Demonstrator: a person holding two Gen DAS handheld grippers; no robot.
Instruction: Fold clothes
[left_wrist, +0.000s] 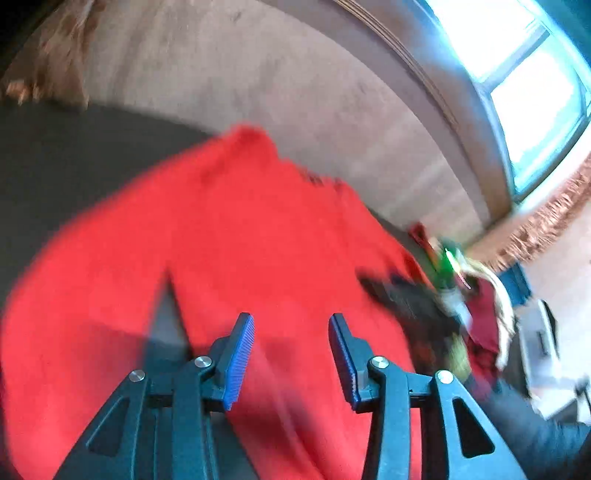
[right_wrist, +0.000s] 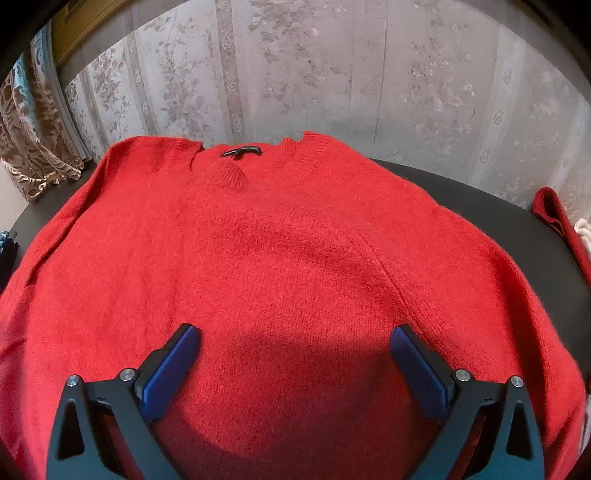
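Spreading flat across the dark counter (right_wrist: 480, 192), the red sweater (right_wrist: 280, 251) is laid out for folding; both grippers, left (left_wrist: 291, 354) and right (right_wrist: 295, 373), are held above it with jaws released, nothing grasped.

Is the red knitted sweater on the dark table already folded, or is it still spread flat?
Spread flat. The red knitted sweater lies front-up on the dark table, neckline away from the camera, body showing no fold.

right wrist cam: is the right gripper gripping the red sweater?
No. The right gripper has its jaws spread wide above the red sweater, which lies flat on the dark table, no fabric pinched.
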